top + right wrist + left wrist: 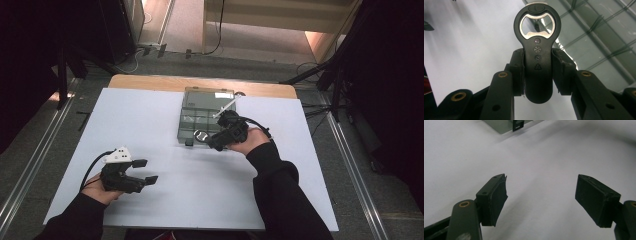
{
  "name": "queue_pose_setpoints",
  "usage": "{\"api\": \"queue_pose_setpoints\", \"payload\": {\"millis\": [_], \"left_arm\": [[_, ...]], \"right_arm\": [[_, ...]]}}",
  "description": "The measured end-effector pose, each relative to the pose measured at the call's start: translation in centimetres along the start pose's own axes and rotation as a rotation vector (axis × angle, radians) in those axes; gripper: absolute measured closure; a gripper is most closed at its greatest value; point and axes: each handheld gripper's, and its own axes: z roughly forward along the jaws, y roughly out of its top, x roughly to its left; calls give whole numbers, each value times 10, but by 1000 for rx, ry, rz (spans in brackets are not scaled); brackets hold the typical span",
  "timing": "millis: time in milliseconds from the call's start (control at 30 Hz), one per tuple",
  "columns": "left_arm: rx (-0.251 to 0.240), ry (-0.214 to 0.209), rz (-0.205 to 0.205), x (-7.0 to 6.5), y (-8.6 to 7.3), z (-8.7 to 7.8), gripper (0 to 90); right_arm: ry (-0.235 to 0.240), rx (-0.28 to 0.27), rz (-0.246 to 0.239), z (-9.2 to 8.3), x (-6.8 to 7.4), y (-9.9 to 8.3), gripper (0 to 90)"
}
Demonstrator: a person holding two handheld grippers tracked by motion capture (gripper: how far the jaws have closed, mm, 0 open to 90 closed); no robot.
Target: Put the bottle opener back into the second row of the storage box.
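A black bottle opener (537, 47) with a metal-lined ring head sits between the two pads of my right gripper (537, 71), which is shut on its handle. In the high view the right gripper (212, 140) holds the bottle opener (201, 135) over the front edge of a clear compartment box (200, 112). My left gripper (145, 171) rests low at the front left of the white sheet, jaws wide apart. In the left gripper view nothing lies between the pads (495, 200), just white sheet.
The clear compartment box (599, 37) has a closed lid and a black latch (518, 125) at its front. The white sheet (150, 125) covers a wooden table (150, 82). Grey floor, rails and dark stands surround the table.
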Motion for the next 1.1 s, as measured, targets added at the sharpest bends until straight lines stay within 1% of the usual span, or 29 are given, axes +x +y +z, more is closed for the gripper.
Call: {"api": "queue_pose_setpoints", "payload": {"millis": [33, 200, 233, 300, 367, 400, 600, 633, 733, 767, 833, 867, 1033, 1100], "left_arm": [[0, 0, 0, 0, 0, 0, 251], [-1, -4, -1, 0, 0, 0, 252], [-1, -3, -1, 0, 0, 0, 251], [-2, -3, -1, 0, 0, 0, 251], [-1, -4, -1, 0, 0, 0, 251], [-1, -5, -2, 0, 0, 0, 251], [2, -7, -2, 1, 0, 0, 251], [2, -8, -2, 1, 0, 0, 251], [-1, -7, -2, 0, 0, 0, 251], [-1, -7, -2, 0, 0, 0, 251], [-2, -7, -3, 0, 0, 0, 251], [-2, -7, -4, 0, 0, 0, 251], [-2, -9, -2, 0, 0, -1, 252], [-2, -9, -3, 0, 0, -1, 251]], "right_arm": [[-1, 1, -9, 1, -1, 2, 665], [10, 7, -16, 4, -10, 8, 665], [7, 11, -12, 5, -12, 9, 665], [9, 12, -19, 7, -16, 11, 665], [8, 19, -33, 9, -19, 13, 665], [5, 26, -33, 10, -20, 14, 665], [4, 54, -74, 13, -29, 20, 665], [0, 55, -95, 14, -31, 21, 665], [-6, 75, -137, 16, -35, 25, 665], [-9, 78, -135, 17, -36, 26, 665], [-12, 78, -147, 18, -38, 28, 665], [-6, 79, -148, 18, -39, 29, 665], [3, 86, -203, 23, -41, 31, 664], [-1, 94, -204, 25, -42, 32, 664]]}}
